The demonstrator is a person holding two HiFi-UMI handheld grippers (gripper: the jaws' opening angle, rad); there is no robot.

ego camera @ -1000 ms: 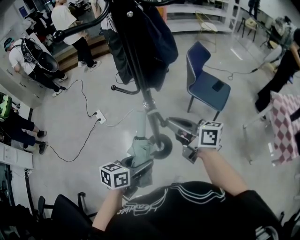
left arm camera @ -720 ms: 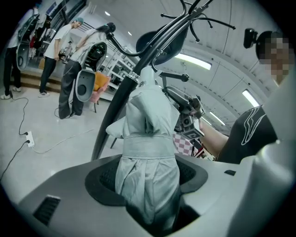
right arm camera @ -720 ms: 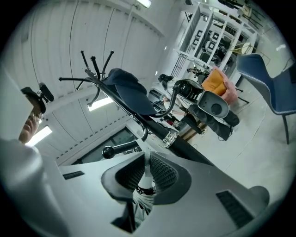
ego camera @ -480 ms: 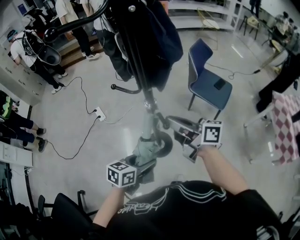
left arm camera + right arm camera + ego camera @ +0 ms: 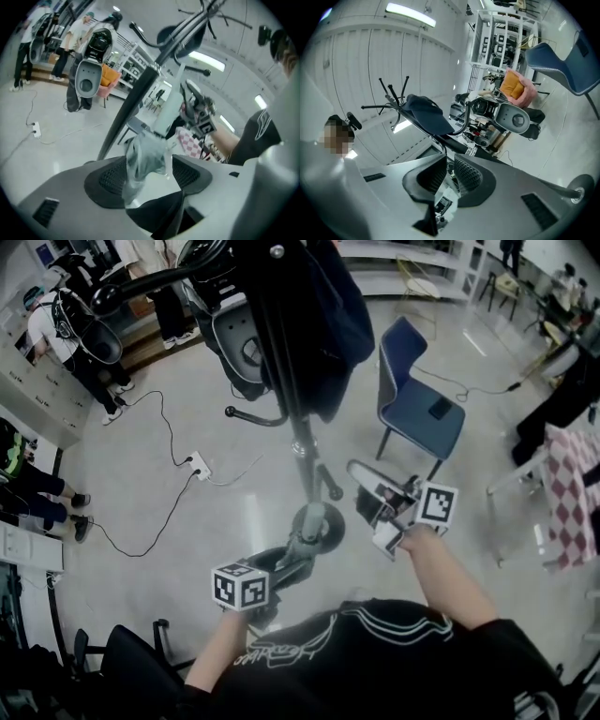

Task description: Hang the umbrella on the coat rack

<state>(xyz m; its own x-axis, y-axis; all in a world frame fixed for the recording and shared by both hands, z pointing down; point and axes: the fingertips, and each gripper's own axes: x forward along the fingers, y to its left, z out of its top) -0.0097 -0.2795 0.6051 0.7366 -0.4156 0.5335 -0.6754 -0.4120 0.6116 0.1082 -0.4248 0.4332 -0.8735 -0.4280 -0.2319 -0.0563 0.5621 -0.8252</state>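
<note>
The folded grey-green umbrella (image 5: 143,157) hangs between the pads of my left gripper (image 5: 147,165), whose jaws are opening; the cloth lies loose, with a gap at the right pad. Its pale shaft (image 5: 169,105) rises to my right gripper, seen there by its marker cube (image 5: 205,126). My right gripper (image 5: 449,171) is shut on the umbrella's pale upper end (image 5: 444,199). In the head view the left gripper (image 5: 298,557) is low by the rack's round base (image 5: 317,521), and the right gripper (image 5: 366,488) is just right of the black coat rack pole (image 5: 291,381). Only a grey bit of umbrella (image 5: 302,545) shows there.
A dark garment (image 5: 319,315) and a grey shell-shaped thing (image 5: 239,343) hang on the rack, one hook (image 5: 248,418) bare. A blue chair (image 5: 417,399) stands right of it. A power strip with cables (image 5: 197,468) lies left; people (image 5: 66,324) stand beyond. A checked cloth (image 5: 572,493) is far right.
My left gripper sank toward the rack's base and its jaws spread wider. The umbrella's pale shaft has gone out of sight in the head view. My right gripper shifted right and rolled.
</note>
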